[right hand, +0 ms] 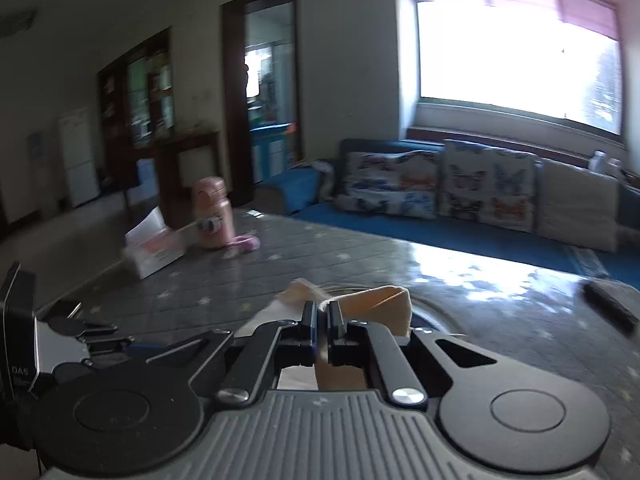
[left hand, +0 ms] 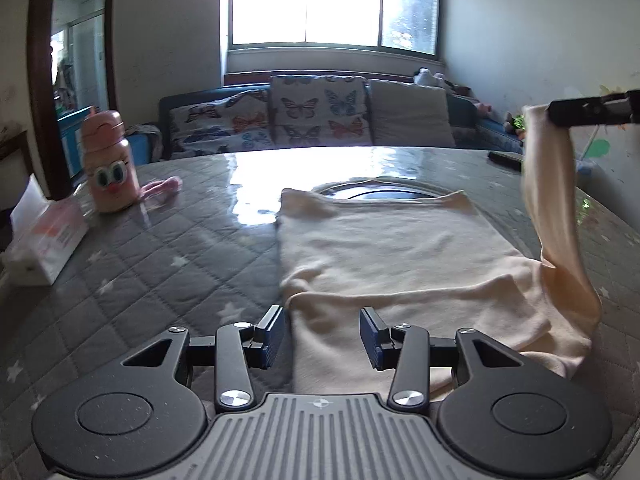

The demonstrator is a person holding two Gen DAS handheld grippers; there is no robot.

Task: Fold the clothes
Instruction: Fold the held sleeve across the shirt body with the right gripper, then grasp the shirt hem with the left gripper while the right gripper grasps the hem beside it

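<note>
A cream garment (left hand: 392, 256) lies partly folded on the grey quilted table (left hand: 160, 264). My left gripper (left hand: 322, 334) is open and empty, low over the garment's near edge. My right gripper (right hand: 320, 320) is shut on the garment's sleeve (right hand: 380, 304). In the left wrist view the right gripper (left hand: 560, 114) holds that sleeve (left hand: 552, 208) up high at the right, so it hangs in a long strip down to the garment's right side.
A pink bottle with cartoon eyes (left hand: 110, 164) and a tissue box (left hand: 44, 240) stand at the table's left. A dark remote (right hand: 610, 310) lies at the far right. A round dark inset (left hand: 376, 192) sits behind the garment. A sofa with butterfly cushions (left hand: 312, 116) is beyond.
</note>
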